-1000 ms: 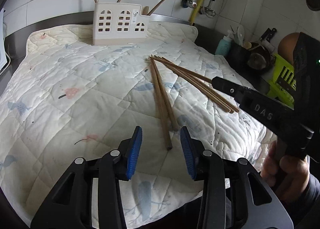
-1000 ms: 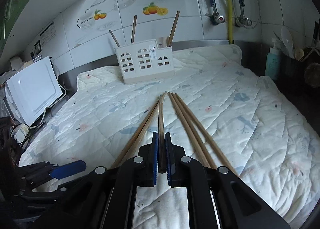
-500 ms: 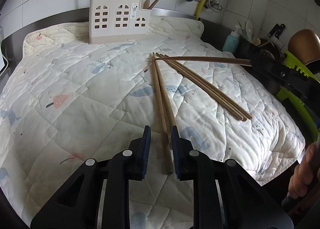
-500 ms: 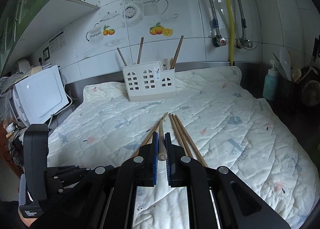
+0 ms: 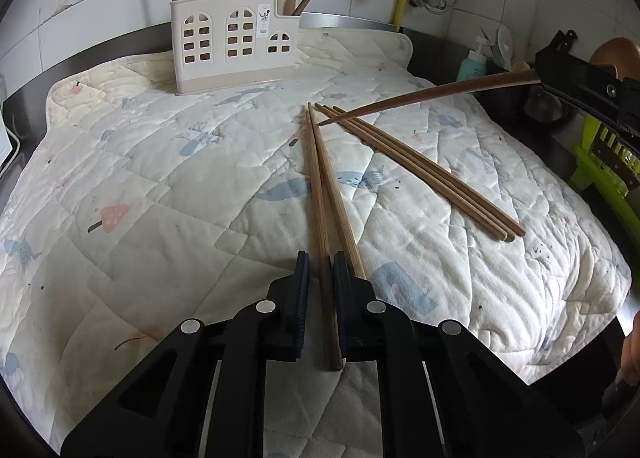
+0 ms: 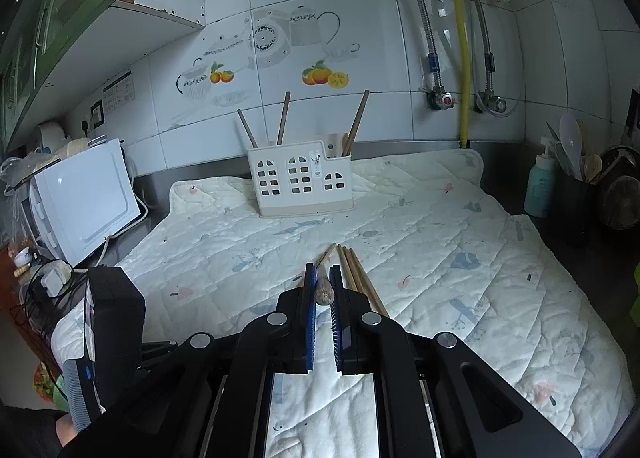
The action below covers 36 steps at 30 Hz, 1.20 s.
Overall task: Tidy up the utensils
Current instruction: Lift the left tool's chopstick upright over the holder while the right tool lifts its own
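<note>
Left wrist view: the left gripper [image 5: 320, 278] straddles the near end of a brown chopstick [image 5: 318, 193] that lies on the quilted mat [image 5: 160, 197], its long axis running straight away from the jaws toward the white utensil holder [image 5: 234, 43] at the back wall. Its jaws have just been closing and now stand narrow, the blue pads [image 5: 303, 290] hard against the stick on both sides, so I judge the grip made or all but made. A second chopstick [image 5: 340, 213] lies just beside it on the right, touching the outside of the right jaw, and three more chopsticks [image 5: 420, 171] fan off to the right.

The right gripper [image 6: 323, 290] is closed on a lifted chopstick [image 5: 420, 97]; in the left view that stick hangs clear of the mat, tip pointing toward the holder. The holder stands well ahead of both grippers, with chopsticks already upright in it, so each stick must travel forward and tip upright.
</note>
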{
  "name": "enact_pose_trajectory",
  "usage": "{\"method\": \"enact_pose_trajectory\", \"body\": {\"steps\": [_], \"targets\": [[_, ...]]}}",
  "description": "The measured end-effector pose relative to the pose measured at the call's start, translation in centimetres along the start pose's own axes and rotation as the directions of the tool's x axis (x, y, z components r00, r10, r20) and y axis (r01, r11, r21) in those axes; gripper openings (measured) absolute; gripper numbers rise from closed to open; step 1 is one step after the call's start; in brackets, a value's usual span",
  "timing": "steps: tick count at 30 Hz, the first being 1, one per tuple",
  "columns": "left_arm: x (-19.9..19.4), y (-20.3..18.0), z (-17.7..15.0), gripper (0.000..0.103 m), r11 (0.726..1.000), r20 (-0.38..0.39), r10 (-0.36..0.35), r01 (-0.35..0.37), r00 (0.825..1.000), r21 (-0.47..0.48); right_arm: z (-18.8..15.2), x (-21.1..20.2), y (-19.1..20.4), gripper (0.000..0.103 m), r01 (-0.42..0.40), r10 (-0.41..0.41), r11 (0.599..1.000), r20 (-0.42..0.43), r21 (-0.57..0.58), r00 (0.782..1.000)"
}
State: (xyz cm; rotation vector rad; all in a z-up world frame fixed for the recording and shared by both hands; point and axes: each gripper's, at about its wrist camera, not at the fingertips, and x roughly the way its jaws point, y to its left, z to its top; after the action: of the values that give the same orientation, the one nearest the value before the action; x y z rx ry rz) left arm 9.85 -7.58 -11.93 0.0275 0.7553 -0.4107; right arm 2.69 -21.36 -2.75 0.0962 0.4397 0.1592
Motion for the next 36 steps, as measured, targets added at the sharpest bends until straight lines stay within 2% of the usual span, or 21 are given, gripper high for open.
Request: {"method": "enact_pose_trajectory", "body": {"steps": [2, 9, 11, 14, 20, 26, 31, 36], "targets": [[-0.1, 0.3, -0.1, 0.007, 1.000, 0.003, -0.005, 0.005, 1.000, -0.014, 0.4, -0.2, -0.1, 0.007, -0.001, 0.001, 1.000, 0.008, 0.001, 1.000], [-0.1, 0.5, -0.1, 0.006, 0.999, 0.010, -0.022, 0.022, 1.000, -0.036, 0.9, -0.3, 0.3, 0.007, -0.006, 0.006, 1.000, 0.015, -0.015, 1.000], [-0.8, 1.0, 0.2, 0.006, 0.997, 0.033, -0.040, 0.042, 0.999, -0.061, 1.3, -0.4, 0.4, 0.007, -0.013, 0.014, 1.000, 0.018, -0.017, 1.000], [-1.9, 1.1, 0.8, 0.005, 0.998, 0.070, -0.033, 0.037, 0.997, -0.048, 2.3, -0.7, 0.3, 0.007, -0.029, 0.029, 0.999, 0.027, -0.024, 0.999], [-4.4, 2.1, 2.7, 0.005, 0.999, 0.169, -0.014, 0.021, 0.986, -0.040, 5.9, -1.3, -0.4, 0.007, -0.106, 0.107, 0.994, 0.035, -0.028, 0.994], [-5.3, 3.0, 4.8, 0.005, 0.999, 0.242, 0.001, 0.008, 0.970, -0.035, 10.0, -1.5, -1.0, 0.007, -0.180, 0.181, 0.983, 0.034, -0.026, 0.983], [-5.5, 3.5, 6.8, 0.005, 1.000, 0.279, -0.012, 0.018, 0.960, -0.020, 12.6, -0.7, -0.6, 0.007, -0.184, 0.187, 0.980, 0.031, -0.071, 0.982], [-6.2, 4.3, 10.2, 0.005, 0.999, 0.287, -0.038, 0.041, 0.957, -0.005, 15.8, 0.6, -0.5, 0.007, -0.194, 0.199, 0.975, 0.035, -0.105, 0.979]]}}
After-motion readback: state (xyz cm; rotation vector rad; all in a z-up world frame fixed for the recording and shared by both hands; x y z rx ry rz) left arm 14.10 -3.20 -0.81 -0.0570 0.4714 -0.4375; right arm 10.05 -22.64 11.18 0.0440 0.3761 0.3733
